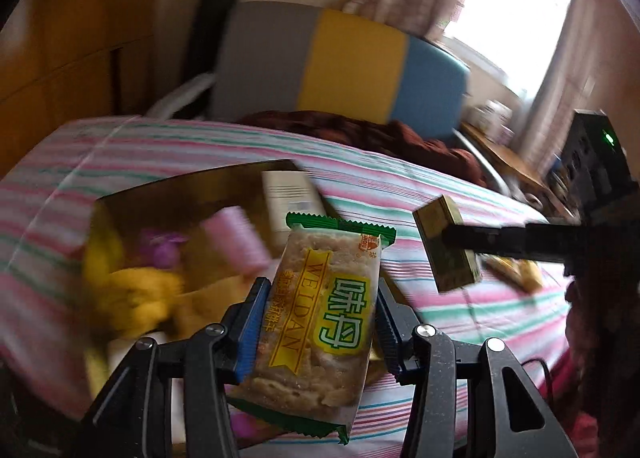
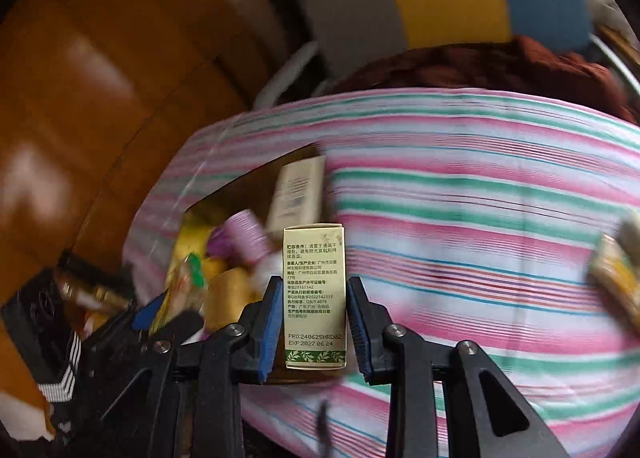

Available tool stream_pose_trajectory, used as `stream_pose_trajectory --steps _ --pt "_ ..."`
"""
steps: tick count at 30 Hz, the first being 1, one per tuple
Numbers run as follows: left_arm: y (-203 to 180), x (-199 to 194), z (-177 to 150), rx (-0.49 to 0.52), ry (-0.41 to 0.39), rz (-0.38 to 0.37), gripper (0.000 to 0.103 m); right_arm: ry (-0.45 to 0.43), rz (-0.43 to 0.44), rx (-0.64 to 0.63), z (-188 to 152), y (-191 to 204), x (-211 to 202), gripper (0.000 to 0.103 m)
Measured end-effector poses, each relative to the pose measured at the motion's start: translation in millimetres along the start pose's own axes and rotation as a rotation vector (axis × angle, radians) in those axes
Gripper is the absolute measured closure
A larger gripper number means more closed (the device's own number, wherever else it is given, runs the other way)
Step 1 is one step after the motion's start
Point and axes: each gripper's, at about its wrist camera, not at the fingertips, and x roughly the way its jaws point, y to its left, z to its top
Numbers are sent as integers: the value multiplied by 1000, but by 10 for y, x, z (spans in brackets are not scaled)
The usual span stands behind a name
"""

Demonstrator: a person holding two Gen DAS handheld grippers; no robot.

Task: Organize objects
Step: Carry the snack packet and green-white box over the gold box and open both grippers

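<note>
While both tools are hanging over the pink-and-green striped bed sheet [image 2: 460, 186], the step in hand seems to be dropping each item into the open brown cardboard box [image 1: 188, 186] at ten o'clock in both views. The left gripper [image 1: 316, 322] is squeezing a clear biscuit packet with green sawtooth ends [image 1: 320, 322] between its blue pads. The packet's long axis is running from six to twelve o'clock, leaning slightly right, its upper green end pointing away from the camera.

The right gripper [image 2: 310, 322] is clamping a small pale-green printed carton [image 2: 314, 294] — its long axis is upright in that view, from six to twelve o'clock. Seen from the left wrist, this carton [image 1: 446, 244] is sitting at two o'clock.

I would bring each item fully over the box before opening the jaws, one after the other, so the tools are not colliding. The box already holds a pink hair roller [image 1: 236, 242], yellow things and a white carton [image 1: 292, 198] — release low, over a free gap.
</note>
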Motion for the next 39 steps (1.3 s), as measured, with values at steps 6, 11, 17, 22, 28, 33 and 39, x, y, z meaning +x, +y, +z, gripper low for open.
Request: stream_pose_trajectory --steps 6,11,17,22,28,33,39 --pt "531 -30 -137 -130 26 109 53 132 26 -83 -98 373 568 72" --pt "744 19 -256 -189 48 166 53 224 3 -125 -214 494 920 72" --pt "823 133 -338 -203 62 197 52 284 -27 -170 -296 563 1161 72" --pt "836 208 -368 -195 74 227 52 308 -37 -180 -351 568 1252 72" --pt "850 274 -413 -199 92 245 52 309 -42 -181 -345 569 1256 70" --pt "833 232 -399 -183 73 269 46 299 -43 -162 -347 541 1201 61" --pt "770 9 -310 -153 -23 330 31 223 -64 -173 -311 603 1049 56"
